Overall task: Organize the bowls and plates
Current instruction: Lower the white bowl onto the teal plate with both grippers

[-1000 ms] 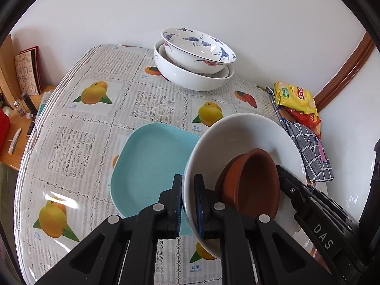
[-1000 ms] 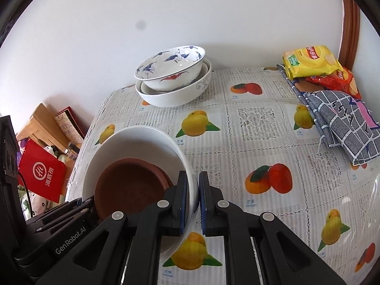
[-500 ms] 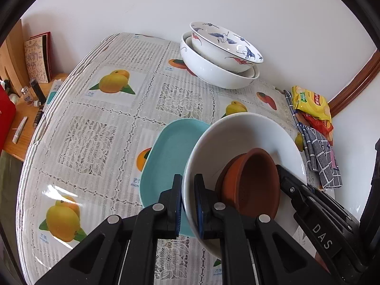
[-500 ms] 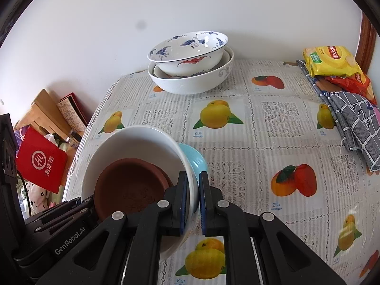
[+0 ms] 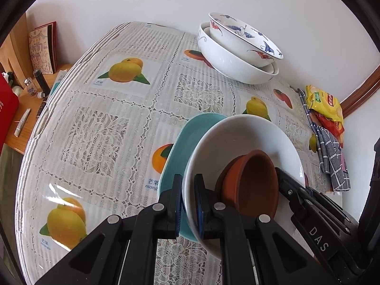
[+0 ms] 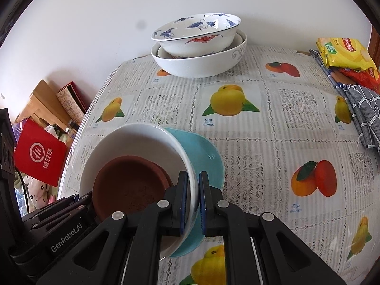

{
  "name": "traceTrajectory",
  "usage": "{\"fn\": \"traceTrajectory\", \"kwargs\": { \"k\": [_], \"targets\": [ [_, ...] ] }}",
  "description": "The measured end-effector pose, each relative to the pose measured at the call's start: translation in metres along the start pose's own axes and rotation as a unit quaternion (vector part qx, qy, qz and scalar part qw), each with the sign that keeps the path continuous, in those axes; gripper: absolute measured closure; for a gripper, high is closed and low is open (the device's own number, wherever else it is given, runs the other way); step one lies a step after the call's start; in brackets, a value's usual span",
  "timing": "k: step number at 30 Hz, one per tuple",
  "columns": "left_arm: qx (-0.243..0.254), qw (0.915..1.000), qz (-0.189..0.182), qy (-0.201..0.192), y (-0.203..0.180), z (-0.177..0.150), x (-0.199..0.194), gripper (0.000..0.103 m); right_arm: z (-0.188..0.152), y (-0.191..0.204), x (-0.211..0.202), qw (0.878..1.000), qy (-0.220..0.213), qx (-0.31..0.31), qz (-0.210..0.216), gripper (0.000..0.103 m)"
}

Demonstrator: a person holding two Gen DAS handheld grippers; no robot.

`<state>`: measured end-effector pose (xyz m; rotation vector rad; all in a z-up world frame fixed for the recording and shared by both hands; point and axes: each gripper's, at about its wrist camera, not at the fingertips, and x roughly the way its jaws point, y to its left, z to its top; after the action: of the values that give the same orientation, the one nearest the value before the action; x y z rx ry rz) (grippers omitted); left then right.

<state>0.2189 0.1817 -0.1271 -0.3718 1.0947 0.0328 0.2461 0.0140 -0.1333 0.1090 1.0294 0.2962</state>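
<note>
Hand-held grippers, left (image 5: pixel 188 204) and right (image 6: pixel 194 201), clamp opposite rims of the white bowl (image 5: pixel 239 135), steadying its brown dish (image 5: pixel 251 180) above the teal plate (image 5: pixel 187 142)

Hidden and cut-off parts

The white bowl (image 5: pixel 239 140) covers most of the teal plate (image 5: pixel 190 140); tongs hide the bowl's near rim. The red bag (image 6: pixel 40 153) is partly hidden, and the checked cloth (image 6: pixel 363 106) runs off the frame edge.
</note>
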Motion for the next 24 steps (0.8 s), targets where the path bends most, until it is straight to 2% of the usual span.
{"fn": "traceTrajectory", "kwargs": {
  "k": [5, 20, 24],
  "targets": [
    [-0.009, 1.0000, 0.001, 0.000, 0.007, 0.003, 0.007, 0.092, 0.000, 0.001, 0.014, 1.000, 0.011, -0.001, 0.003, 0.094],
    [-0.006, 0.9997, -0.011, -0.021, 0.007, 0.006, 0.011, 0.092, 0.004, 0.004, 0.015, 0.999, -0.014, -0.032, -0.010, 0.093],
    [0.000, 0.9998, -0.007, -0.018, 0.007, 0.005, 0.010, 0.089, 0.000, 0.002, 0.010, 0.998, -0.022, -0.047, -0.024, 0.081]
  ]
}}
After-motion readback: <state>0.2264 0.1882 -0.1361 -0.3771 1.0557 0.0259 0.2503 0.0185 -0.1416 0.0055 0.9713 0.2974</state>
